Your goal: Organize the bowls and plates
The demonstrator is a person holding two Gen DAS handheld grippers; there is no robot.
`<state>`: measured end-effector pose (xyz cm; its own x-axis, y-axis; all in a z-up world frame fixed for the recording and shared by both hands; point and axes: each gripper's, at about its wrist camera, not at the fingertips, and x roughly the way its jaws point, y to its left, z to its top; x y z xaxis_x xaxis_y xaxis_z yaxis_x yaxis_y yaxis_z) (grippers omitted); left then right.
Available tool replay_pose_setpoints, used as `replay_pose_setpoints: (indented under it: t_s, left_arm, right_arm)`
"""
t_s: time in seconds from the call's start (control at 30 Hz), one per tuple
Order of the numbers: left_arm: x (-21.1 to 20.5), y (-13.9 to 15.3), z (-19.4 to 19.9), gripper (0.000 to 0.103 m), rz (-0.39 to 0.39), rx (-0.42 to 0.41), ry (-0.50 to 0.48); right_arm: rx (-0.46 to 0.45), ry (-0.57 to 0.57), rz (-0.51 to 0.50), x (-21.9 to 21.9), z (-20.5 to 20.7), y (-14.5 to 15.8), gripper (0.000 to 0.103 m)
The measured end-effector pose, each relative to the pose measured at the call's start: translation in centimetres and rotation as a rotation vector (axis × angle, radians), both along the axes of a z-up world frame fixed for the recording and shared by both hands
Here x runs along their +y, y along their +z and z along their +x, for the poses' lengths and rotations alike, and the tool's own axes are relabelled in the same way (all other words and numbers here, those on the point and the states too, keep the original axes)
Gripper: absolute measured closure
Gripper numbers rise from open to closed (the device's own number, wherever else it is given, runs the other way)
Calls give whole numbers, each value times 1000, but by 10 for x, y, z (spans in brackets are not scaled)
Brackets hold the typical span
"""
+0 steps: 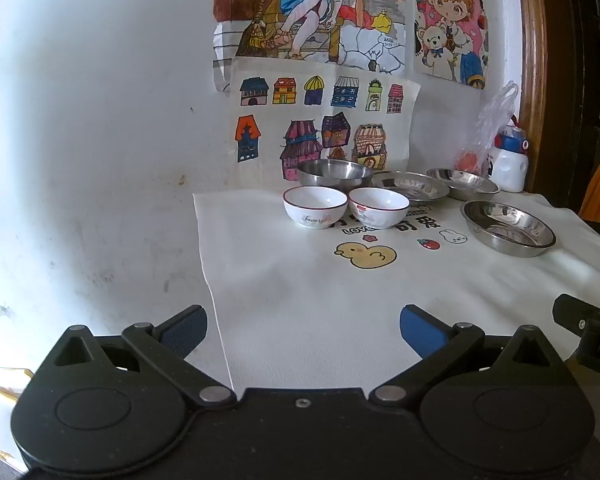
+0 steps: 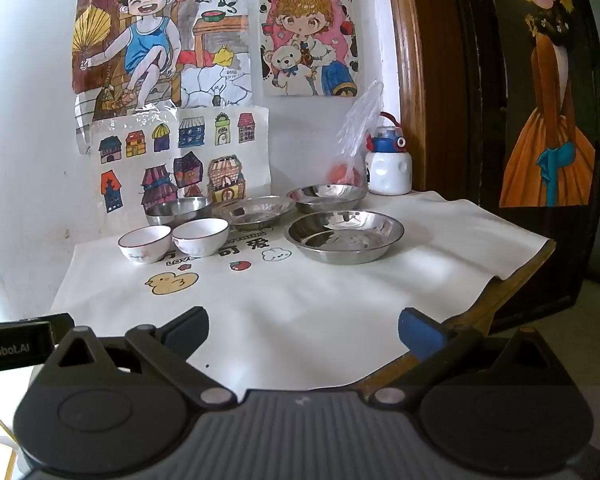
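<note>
Stainless steel and white ceramic share the far end of the desk (image 2: pixel 512 264), which is covered by a white cloth (image 2: pixel 300 312) printed with a yellow duck (image 2: pixel 171 282), a strawberry and a bunny. Two white ceramic bowls with dark rims stand side by side, close together near the wall: the left bowl (image 1: pixel 314 207) and the right bowl (image 1: pixel 379 207). Just behind them sits a deep steel bowl (image 1: pixel 334 173). To its right lie three shallow steel plates: the middle plate (image 2: pixel 260 211) next to the deep bowl, the back plate (image 2: pixel 326 197) farther right near the wall, and the front plate (image 2: pixel 343 235), which lies nearer the camera and apart from the ceramic bowls.

Behind the plates, in the corner, stand a white bottle (image 2: pixel 389 168) with a blue and red cap and a clear plastic bag (image 2: pixel 356 136). Children's drawings (image 2: pixel 184 148) hang on the white wall above the dishes.

The left gripper (image 1: pixel 303 330) hovers over the near left edge of the cloth, its blue-padded fingers spread wide with nothing between them. The right gripper (image 2: pixel 303 330) hovers over the near part of the cloth, likewise spread wide and empty. Both are well apart from the dishes.
</note>
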<state>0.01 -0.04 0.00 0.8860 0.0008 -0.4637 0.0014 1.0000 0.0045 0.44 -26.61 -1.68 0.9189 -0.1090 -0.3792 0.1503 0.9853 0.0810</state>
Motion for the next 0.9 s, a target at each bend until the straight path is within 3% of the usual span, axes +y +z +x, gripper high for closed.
replay_pose_setpoints:
  t_s: [0.9]
  left_arm:
    - [1, 0, 0, 1, -13, 5, -3]
  right_arm:
    - [6, 1, -3, 2, 0, -1, 0]
